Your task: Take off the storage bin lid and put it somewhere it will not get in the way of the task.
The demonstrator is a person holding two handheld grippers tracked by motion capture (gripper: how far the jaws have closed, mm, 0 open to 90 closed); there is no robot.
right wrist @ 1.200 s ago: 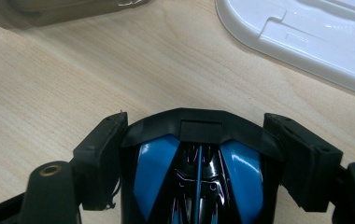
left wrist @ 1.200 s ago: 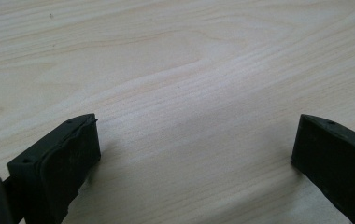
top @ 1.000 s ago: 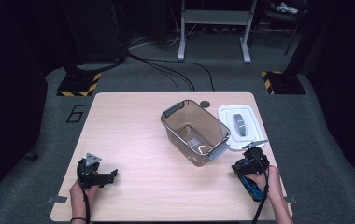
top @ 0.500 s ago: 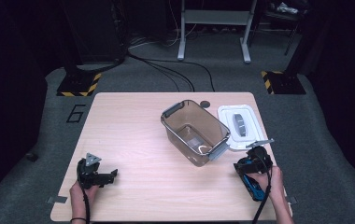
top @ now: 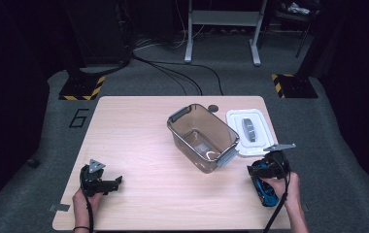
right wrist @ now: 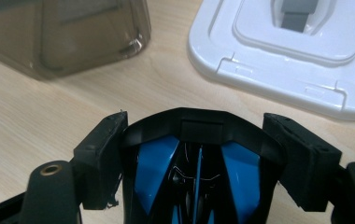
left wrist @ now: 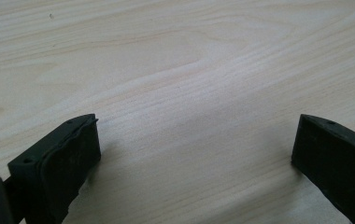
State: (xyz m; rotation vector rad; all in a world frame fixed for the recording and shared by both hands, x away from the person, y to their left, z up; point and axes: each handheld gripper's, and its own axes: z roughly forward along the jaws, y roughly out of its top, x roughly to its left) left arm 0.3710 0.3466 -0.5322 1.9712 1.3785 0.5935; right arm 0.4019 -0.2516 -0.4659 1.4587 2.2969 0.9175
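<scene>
Right gripper [top: 269, 167] clamps a blue-black tool [right wrist: 199, 172] near the lid [top: 250, 128]; next, lower it into the bin [top: 202, 137]; left gripper [top: 106, 182] wide, idle

Dark room, grey carpet floor [top: 139, 82], hazard-striped stand bases [top: 80, 88], cables [top: 173, 73], metal frame legs [top: 221, 29]

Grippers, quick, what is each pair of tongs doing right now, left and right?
Left tongs: open, nothing between them, just above the bare wooden table.
Right tongs: shut on a black and blue object, near the white lid.
</scene>
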